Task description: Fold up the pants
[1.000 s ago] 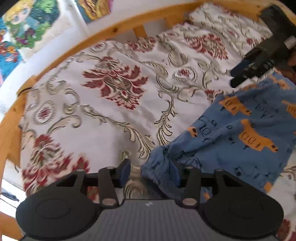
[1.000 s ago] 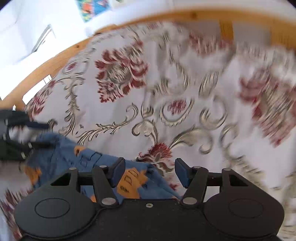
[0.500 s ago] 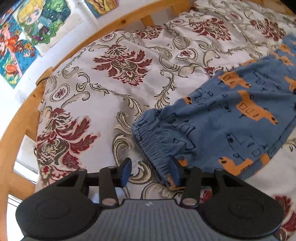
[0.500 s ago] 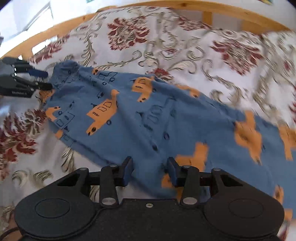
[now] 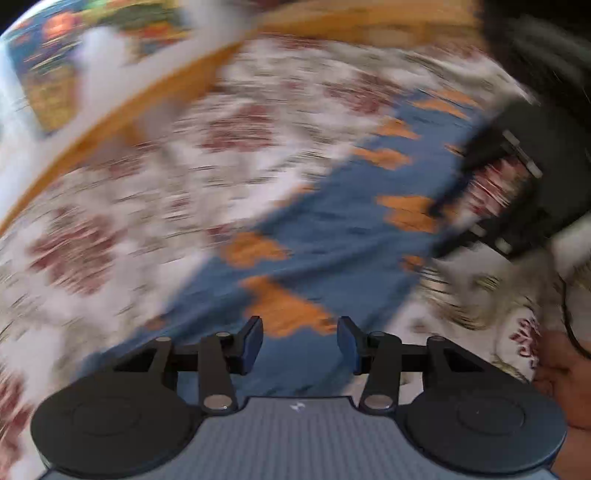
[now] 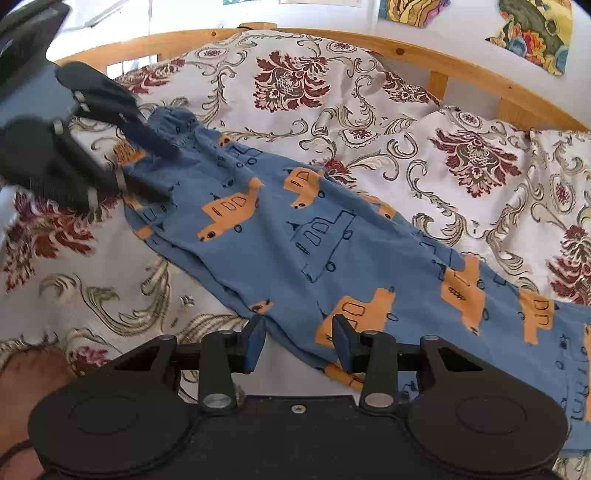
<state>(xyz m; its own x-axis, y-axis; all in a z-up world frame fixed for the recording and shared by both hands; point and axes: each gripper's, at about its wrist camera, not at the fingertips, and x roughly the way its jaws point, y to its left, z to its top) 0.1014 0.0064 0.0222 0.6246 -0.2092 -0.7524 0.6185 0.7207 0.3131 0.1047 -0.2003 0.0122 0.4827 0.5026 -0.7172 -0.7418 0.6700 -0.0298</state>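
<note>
Right now the blue pants, printed with orange trucks, are lying stretched out flat across the floral bedspread, running from the waistband at the far left of the right wrist view down toward the legs at the lower right. The bedspread is lying inside a curved wooden bed frame, and colourful pictures are hanging on the white wall behind it. The right gripper is hovering low over the near edge of the pants, about midway along them, with its blue-padded fingers standing apart and nothing between them; the cloth is showing through the gap, but I cannot tell whether the tips are touching it. The left gripper is showing in that same view at the waistband end, its dark fingers spread, one lying over the gathered elastic and the other lower on the fabric, gripping nothing that I can make out. From the left wrist camera everything is smearing with motion blur: the left gripper's pads are sitting apart over blue cloth with orange patches, and nothing is caught between them. The right gripper is appearing there as a dark blurred shape at the upper right, beside the pants' edge. A hand is peeking in at the lower right of that view.
</note>
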